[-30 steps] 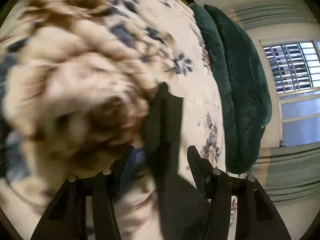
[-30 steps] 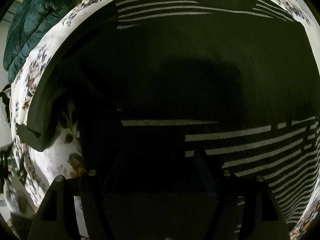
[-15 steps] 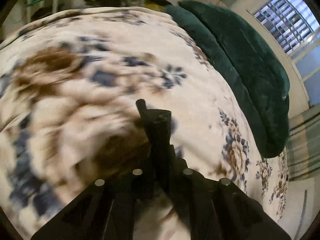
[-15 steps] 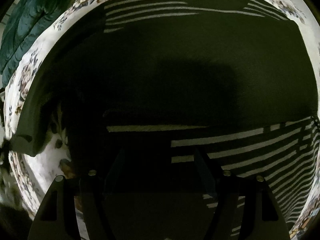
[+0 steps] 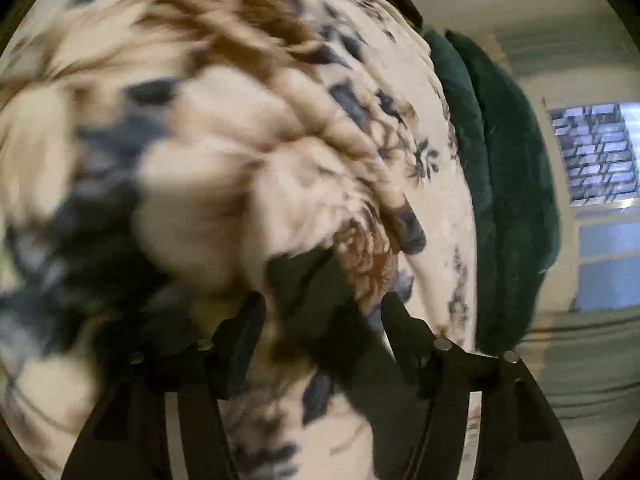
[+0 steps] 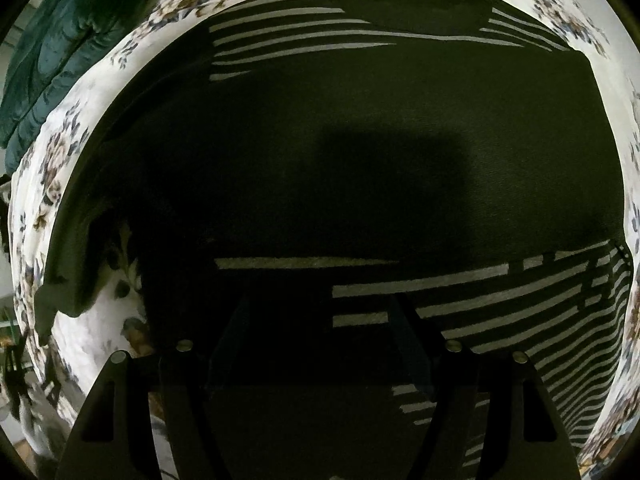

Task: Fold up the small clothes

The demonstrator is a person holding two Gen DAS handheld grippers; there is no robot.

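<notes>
A dark shirt with white stripes (image 6: pixel 360 140) lies spread flat on a floral bedspread (image 6: pixel 60 152) and fills the right wrist view. My right gripper (image 6: pixel 320 300) is open, low over the shirt's near hem, with nothing between its fingers. In the left wrist view, my left gripper (image 5: pixel 322 300) is open just above the bedspread (image 5: pixel 240 120). A dark strip of the shirt's fabric (image 5: pixel 320 304) lies between its fingers, which stand apart from it. That view is blurred by motion.
A dark green quilted cushion (image 5: pixel 512 184) lies along the bed's far edge; it also shows in the right wrist view (image 6: pixel 52 48). A barred window (image 5: pixel 596 160) and a pale wall stand behind it.
My left gripper was shut on the dark fabric half a second ago; it is now open and closer to the bedspread. The right gripper has barely moved.
</notes>
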